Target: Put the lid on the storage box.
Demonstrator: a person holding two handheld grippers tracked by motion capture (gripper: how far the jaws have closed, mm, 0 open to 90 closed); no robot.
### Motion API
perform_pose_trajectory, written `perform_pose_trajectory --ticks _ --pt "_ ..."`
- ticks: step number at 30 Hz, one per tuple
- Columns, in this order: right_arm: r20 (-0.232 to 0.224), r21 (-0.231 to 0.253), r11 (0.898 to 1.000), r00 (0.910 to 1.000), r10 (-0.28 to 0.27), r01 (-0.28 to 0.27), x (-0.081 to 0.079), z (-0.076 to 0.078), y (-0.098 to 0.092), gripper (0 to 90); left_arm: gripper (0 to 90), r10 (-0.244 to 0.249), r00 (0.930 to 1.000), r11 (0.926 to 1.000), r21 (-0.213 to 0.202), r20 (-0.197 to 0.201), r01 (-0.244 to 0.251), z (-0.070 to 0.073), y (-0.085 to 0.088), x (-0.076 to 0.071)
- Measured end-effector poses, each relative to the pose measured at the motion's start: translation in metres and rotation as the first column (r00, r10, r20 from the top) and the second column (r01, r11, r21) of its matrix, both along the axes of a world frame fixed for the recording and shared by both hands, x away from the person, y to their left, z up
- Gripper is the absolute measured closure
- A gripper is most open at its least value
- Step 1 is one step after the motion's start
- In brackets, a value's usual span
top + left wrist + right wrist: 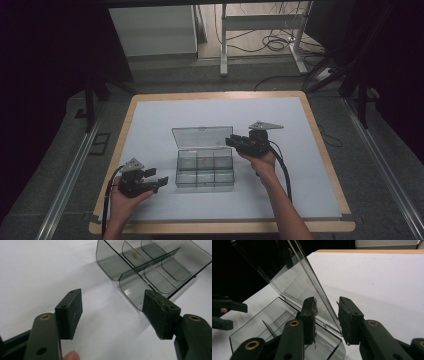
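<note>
Straddling the raised lid of the clear compartment box, the right gripper's fingers stand a little apart, one on each side of the lid's side edge. In the right gripper view a gap shows between the right-hand pad and the plastic, while the left-hand pad sits very close to the lid's inner face; whether it touches cannot be told. No earlier picture is at hand, so only their spacing is reported.

The left gripper's fingers are spread wide with nothing between them, only bare white surface. In the left gripper view the box lies just ahead of them and to the right, its near rounded corner close to the right-hand pad but not touching it.

From the high view, the box sits near the middle of the white sheet that covers the worktop. Its tray is split by dividers into two rows of small compartments, and its lid stands open at the far side, hinged along the back edge. The right gripper reaches the lid's right end, held by the person's right hand. The left gripper rests low, just left of the tray's front-left corner, in the left hand. A black cable trails back from the right gripper along the forearm.
</note>
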State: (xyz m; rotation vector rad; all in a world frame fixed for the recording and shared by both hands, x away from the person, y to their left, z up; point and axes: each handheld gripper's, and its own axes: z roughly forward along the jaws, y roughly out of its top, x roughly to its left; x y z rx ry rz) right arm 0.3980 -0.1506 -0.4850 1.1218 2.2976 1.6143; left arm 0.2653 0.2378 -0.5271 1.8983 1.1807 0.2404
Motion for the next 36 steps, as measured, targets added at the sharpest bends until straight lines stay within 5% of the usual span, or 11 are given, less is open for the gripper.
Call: perform_pose_trajectory --ticks 36 --pt "-0.003 0.0 1.0 1.0 0.008 -0.008 -0.007 -0.0041 -0.0027 60.9 34.4 0.042 0.9991 0.999 -0.014 -0.002 -0.042 0.0045 0.0036 -0.0013"
